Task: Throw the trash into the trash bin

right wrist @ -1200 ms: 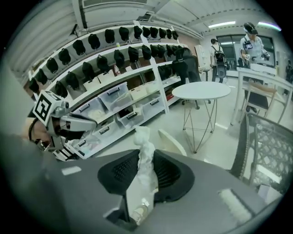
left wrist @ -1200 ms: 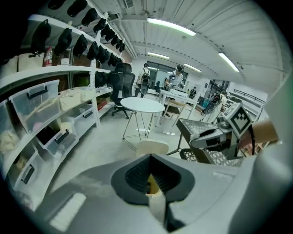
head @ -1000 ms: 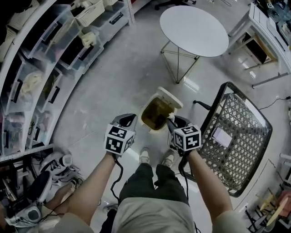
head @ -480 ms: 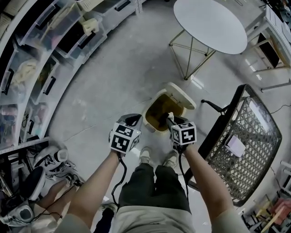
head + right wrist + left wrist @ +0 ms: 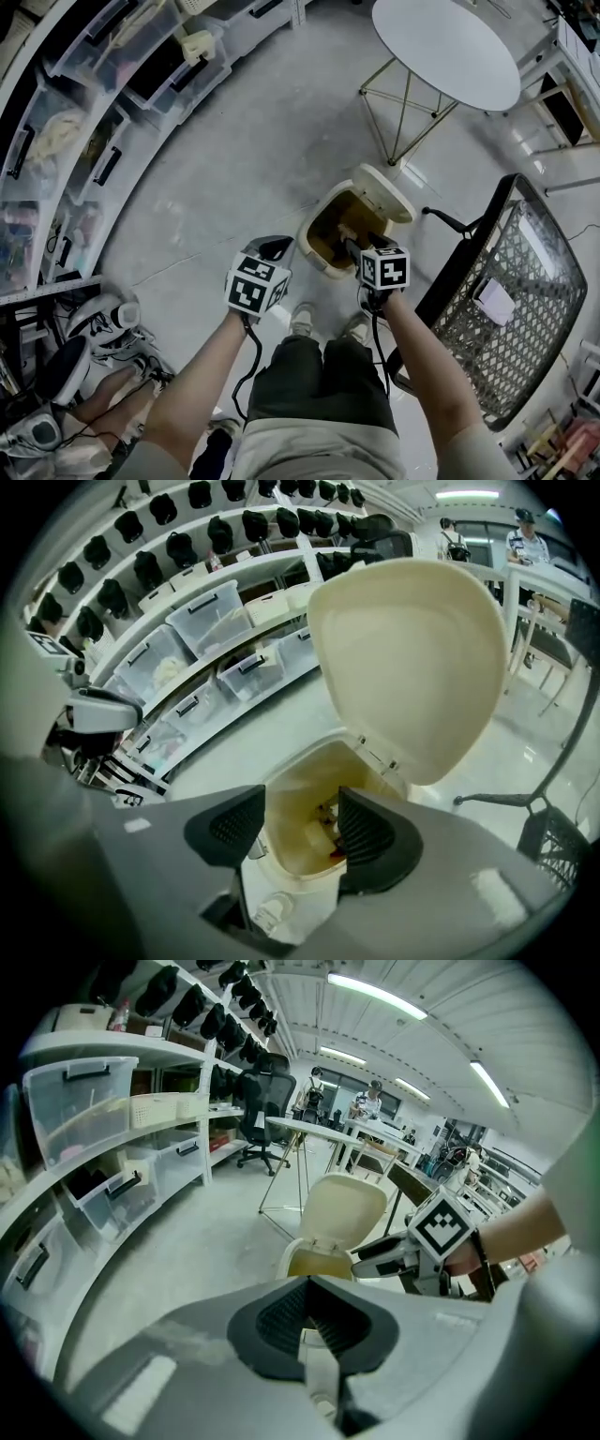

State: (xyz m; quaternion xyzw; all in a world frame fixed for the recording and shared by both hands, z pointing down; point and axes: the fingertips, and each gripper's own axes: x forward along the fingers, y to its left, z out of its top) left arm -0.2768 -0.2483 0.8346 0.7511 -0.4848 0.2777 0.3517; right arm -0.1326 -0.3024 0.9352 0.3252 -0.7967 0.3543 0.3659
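Observation:
A cream trash bin [image 5: 323,255] stands on the floor in front of my feet with its lid [image 5: 386,190] raised. My right gripper [image 5: 354,246] hangs over the bin's near rim. Its jaws have just been opening and stand open [image 5: 298,819] with nothing between them. Through the gap I look into the bin [image 5: 291,789], where pale and reddish trash [image 5: 328,816] lies at the bottom. My left gripper [image 5: 275,247] hovers to the left of the bin. Its pads meet, shut [image 5: 305,1314] on nothing. The bin [image 5: 323,1252] and the right gripper [image 5: 394,1255] show beyond it.
A round white table [image 5: 445,47] on wire legs stands beyond the bin. A black mesh chair [image 5: 506,291] is close on the right. Shelves with clear storage boxes [image 5: 84,112] curve along the left. Shoes and gear lie on the floor at the lower left [image 5: 94,328].
Both grippers have sunk toward the bin. The right gripper's jaws have opened. A pale piece seen at its tips before now lies inside the bin.

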